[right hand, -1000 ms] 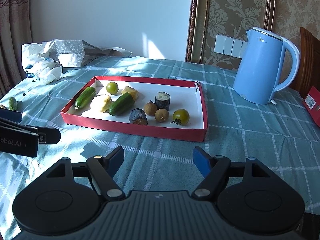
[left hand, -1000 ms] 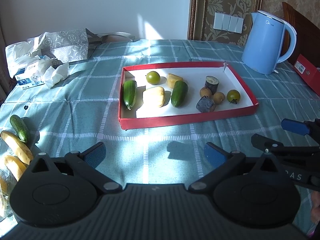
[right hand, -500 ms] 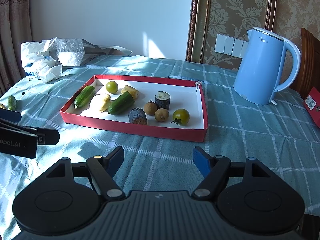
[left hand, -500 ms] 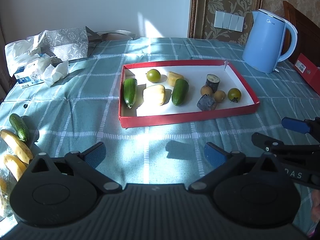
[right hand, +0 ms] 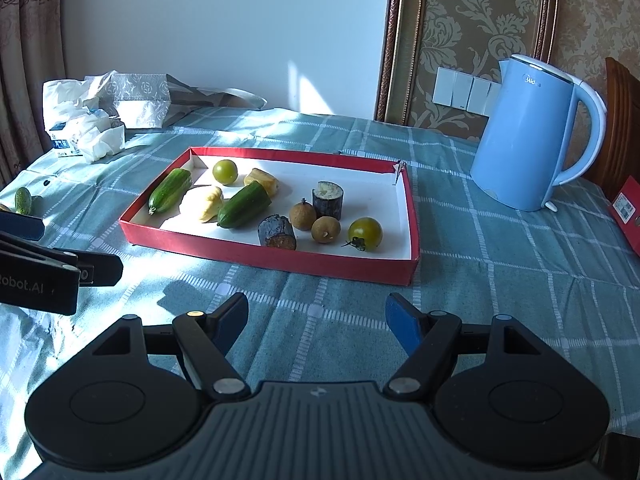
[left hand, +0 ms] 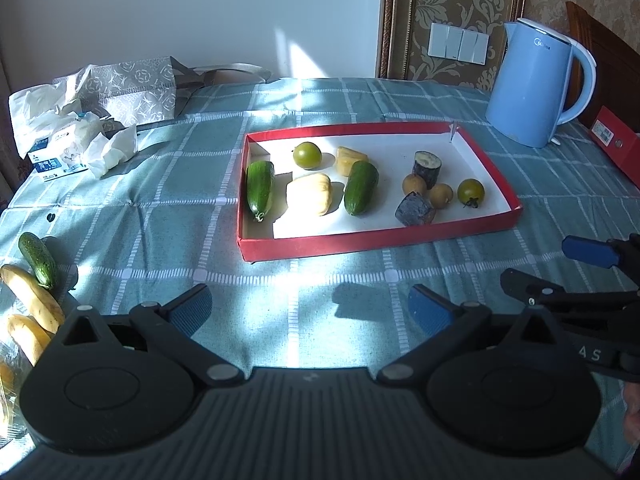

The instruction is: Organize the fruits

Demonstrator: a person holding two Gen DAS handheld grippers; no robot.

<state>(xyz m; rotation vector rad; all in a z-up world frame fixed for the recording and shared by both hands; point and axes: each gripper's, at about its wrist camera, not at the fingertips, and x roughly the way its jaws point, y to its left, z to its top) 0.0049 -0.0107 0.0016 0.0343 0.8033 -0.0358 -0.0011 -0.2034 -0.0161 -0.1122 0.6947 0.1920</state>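
1. Fruits and vegetables lie in a red tray [left hand: 360,246] with a white floor, on the checked teal cloth of the worktop [left hand: 160,200].
2. Inside the tray: two cucumbers [left hand: 260,189], a pale yellow piece [left hand: 309,193] between them, a green tomato [left hand: 307,155] at the tray's far side, and a second green tomato [right hand: 365,233] near its right wall.
3. Two round brown fruits [right hand: 326,229] sit just left of that second tomato, beside two dark cut chunks [right hand: 328,199].
4. Well left of the tray, a small cucumber [left hand: 37,259] touches a banana [left hand: 32,298] at the worktop's edge.
5. A blue kettle [right hand: 524,136] stands to the right of the tray and beyond it; its logo reads "Midea".
6. Left of the tray and farther back lies a tissue pack [left hand: 60,160] with blue print too small to read.
7. Left gripper [left hand: 310,310] hovers in front of the tray, fingers spread apart and holding nothing; its side reads "obot.AI".
8. Right gripper [right hand: 316,316] hovers likewise, fingers apart and empty; the letters "AS" show on its body.
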